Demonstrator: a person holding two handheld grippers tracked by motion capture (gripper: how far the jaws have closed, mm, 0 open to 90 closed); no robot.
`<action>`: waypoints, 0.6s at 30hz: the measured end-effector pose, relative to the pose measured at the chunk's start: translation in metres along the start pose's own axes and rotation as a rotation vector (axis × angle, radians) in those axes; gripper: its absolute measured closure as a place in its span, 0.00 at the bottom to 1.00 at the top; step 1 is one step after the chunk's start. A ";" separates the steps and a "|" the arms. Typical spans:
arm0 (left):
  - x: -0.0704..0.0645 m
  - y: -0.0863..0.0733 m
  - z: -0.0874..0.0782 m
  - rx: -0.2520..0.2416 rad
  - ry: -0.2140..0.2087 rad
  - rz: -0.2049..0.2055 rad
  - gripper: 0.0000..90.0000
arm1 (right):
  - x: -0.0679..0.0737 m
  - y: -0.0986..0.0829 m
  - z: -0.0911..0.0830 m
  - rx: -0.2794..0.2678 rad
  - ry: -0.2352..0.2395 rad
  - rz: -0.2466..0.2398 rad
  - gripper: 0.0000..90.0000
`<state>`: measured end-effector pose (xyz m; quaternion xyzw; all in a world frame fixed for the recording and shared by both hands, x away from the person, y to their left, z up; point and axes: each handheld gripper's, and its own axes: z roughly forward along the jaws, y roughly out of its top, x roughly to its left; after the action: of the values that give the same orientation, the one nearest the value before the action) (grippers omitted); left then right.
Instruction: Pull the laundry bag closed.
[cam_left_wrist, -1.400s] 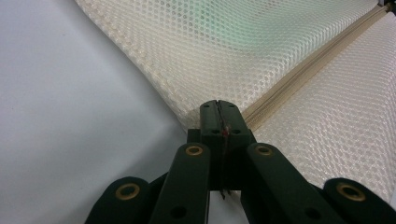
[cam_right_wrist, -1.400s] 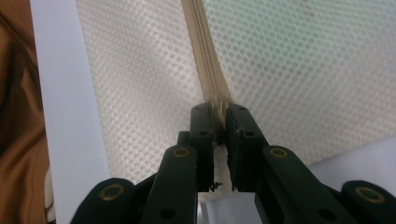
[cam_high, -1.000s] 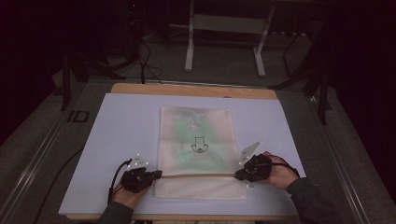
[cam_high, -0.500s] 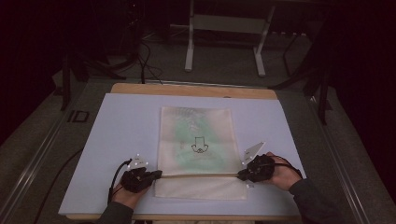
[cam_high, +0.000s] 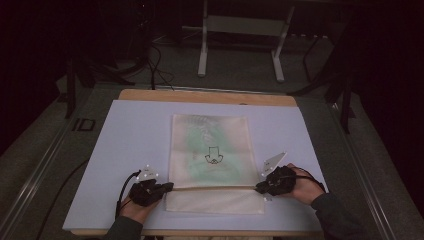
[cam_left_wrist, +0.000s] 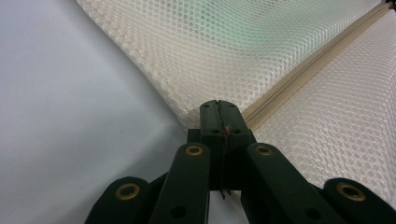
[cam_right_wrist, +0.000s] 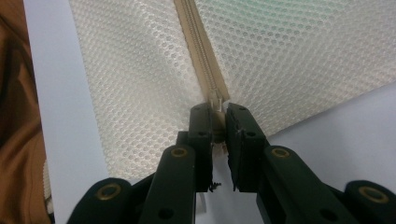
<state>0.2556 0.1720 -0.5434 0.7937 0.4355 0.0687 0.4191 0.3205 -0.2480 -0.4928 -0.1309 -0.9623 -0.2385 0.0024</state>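
A cream mesh bag with a green garment inside and a small black print lies flat on the white mat. A zipper runs across it near the front edge. My left gripper is shut on the bag's left edge at the zipper's end; in the left gripper view the jaws meet where the zipper stops. My right gripper is at the bag's right edge. In the right gripper view its jaws pinch the zipper pull at the end of the zipper.
The mat covers a wooden table whose edge shows at the back and whose brown rim appears beside the right gripper. A white metal stand and cables stand on the dark floor beyond. Bare mat lies left and right of the bag.
My right gripper has shifted slightly to the right along the zipper line. The left gripper and the bag have stayed in place.
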 end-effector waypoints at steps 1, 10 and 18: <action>0.000 0.000 0.000 0.000 0.000 -0.001 0.99 | 0.000 0.000 0.000 -0.002 0.000 0.002 0.90; 0.000 0.000 0.000 0.000 -0.003 -0.002 0.99 | -0.003 -0.010 -0.005 -0.016 -0.013 0.032 0.87; 0.000 0.000 0.000 0.001 0.001 0.000 0.99 | -0.005 -0.017 -0.012 -0.026 -0.028 0.050 0.87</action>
<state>0.2556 0.1716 -0.5432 0.7938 0.4358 0.0691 0.4185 0.3204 -0.2691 -0.4898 -0.1582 -0.9554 -0.2492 -0.0067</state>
